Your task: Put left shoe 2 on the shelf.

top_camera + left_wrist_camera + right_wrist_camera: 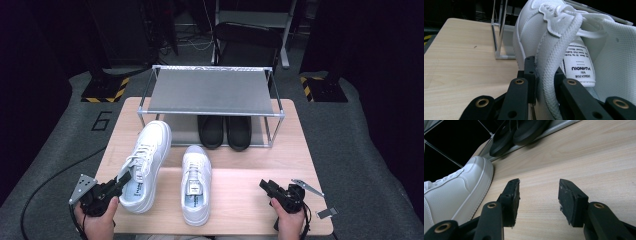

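Two white sneakers lie on the wooden table (250,200). The left sneaker (147,155) points its toe at the rack's left leg. My left gripper (124,177) is shut on the padded collar at its heel. In the left gripper view the jaws of the left gripper (544,71) pinch that collar, with the left sneaker (531,32) and its tongue label rising ahead. The right sneaker (195,185) stands straight in the middle. My right gripper (264,185) rests low at the right, open and holding nothing. In its own view the right gripper (539,197) stands over bare wood beside the right sneaker (456,190).
A metal-framed rack with a grey shelf (212,92) stands at the back of the table. A pair of black shoes (224,131) sits beneath it, and the black shoes (521,131) show far off in the right gripper view. Bare wood lies in front of my right gripper.
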Tool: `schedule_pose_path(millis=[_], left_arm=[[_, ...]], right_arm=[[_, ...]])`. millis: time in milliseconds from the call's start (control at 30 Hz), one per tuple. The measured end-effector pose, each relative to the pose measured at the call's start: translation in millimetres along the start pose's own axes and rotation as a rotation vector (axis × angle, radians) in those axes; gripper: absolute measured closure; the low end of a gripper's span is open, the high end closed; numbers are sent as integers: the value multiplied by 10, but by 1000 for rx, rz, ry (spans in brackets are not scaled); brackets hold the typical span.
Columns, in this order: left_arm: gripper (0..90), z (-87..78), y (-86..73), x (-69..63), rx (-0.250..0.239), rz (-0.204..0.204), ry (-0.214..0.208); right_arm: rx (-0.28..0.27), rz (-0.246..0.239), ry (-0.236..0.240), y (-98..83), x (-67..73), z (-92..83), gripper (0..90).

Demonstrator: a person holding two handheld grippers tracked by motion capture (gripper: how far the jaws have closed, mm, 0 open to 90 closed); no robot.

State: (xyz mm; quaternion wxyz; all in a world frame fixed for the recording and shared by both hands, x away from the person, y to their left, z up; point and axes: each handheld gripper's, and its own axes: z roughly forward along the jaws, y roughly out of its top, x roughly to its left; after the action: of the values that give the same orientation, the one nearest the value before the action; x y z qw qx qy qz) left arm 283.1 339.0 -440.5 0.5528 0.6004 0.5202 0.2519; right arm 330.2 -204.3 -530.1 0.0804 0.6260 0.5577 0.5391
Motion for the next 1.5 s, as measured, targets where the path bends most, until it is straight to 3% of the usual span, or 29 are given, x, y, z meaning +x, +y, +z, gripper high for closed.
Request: schedule_pose_path(millis=[333,633,1033,1500], left_arm=[[815,-91,68,-19,-53,-4,3],[813,-113,249,-63,-104,12,-12],[811,135,607,-73,-162,24,-36],[810,528,917,-120,-164,35,-68]], right_arm=[[-3,11,6,-7,-18,4,514],[-4,10,7,-2,-24,-3,514],[-9,19,9,6,-37,-11,514],[-12,29,14,13,-56,-17,514]])
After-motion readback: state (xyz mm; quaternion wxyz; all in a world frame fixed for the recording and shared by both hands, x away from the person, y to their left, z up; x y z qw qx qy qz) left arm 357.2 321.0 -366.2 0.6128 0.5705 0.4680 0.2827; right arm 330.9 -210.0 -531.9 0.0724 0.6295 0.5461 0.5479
